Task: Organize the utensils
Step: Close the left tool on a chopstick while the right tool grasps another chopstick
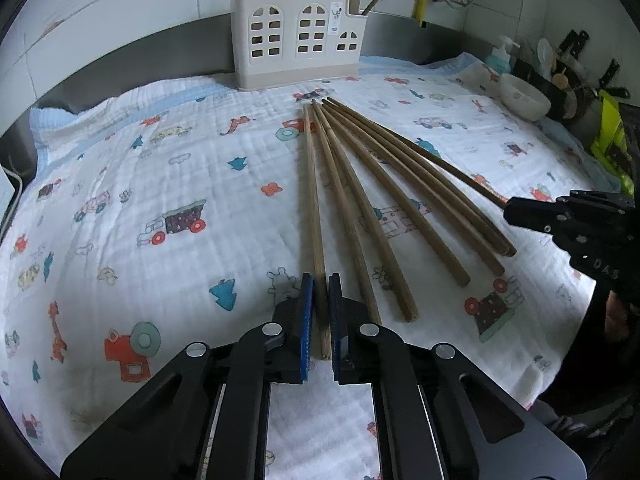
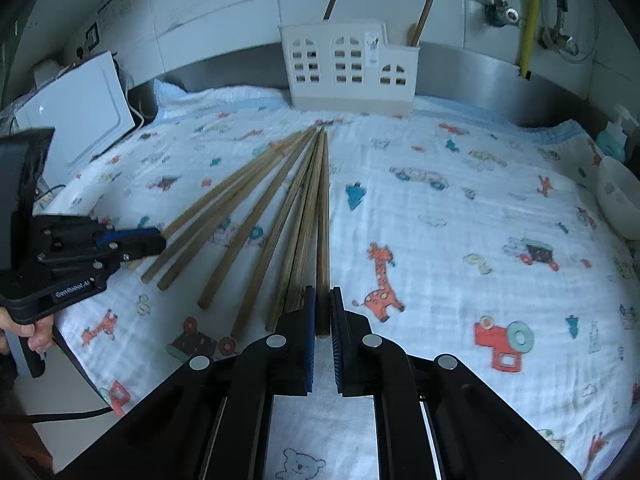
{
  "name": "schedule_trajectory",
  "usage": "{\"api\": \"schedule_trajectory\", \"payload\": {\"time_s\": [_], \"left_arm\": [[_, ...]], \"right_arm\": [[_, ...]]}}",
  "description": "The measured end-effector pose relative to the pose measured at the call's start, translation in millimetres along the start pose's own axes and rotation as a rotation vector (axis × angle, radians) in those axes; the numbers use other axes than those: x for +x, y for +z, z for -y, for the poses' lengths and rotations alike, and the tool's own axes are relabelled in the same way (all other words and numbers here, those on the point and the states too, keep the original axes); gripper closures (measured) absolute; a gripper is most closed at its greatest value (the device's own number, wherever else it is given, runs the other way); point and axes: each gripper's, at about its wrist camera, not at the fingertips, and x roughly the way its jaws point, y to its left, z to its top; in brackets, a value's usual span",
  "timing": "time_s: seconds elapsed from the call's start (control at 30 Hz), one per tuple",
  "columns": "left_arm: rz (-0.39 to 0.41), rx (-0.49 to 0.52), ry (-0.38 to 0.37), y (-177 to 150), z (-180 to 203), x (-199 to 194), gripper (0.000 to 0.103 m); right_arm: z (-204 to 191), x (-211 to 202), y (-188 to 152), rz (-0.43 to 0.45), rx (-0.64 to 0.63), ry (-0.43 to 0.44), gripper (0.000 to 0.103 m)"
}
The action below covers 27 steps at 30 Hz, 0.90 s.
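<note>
Lying fanned at frame centre on the cloth-covered worktop [image 1: 120, 184], the light, stiff, smooth chopsticks [image 1: 362, 184] are gripped singly near their thick ends by the closed left gripper [image 1: 319, 280] and right gripper [image 2: 322, 294], where slipping is judged least likely.

Matt wooden chopsticks [image 1: 352, 184]; quilted cloth [image 1: 160, 184]
</note>
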Motion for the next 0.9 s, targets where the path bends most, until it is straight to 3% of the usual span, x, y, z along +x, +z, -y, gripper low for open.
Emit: {"api": "schedule_trajectory", "payload": {"time_s": [0.23,0.67,0.77,0.9], "left_arm": [[-0.008,0.008,0.005,2,0,1,0.096],[0.136,-0.032,-0.050,28,-10,-33,0.101],[0.129,-0.027,-0.034,33,-11,-33,0.101],[0.075,-0.025,-0.074,24,-9,-24,0.098]], "right_arm": [[-1,-27,19,0.080,-0.018,-0.008,0.096],[8,-92,92,0.260,-0.063,0.023,0.097],[4,-98,103,0.273,-0.087,0.020,0.097],[-2,-98,102,0.275,-0.109,0.016,0.097]]}}
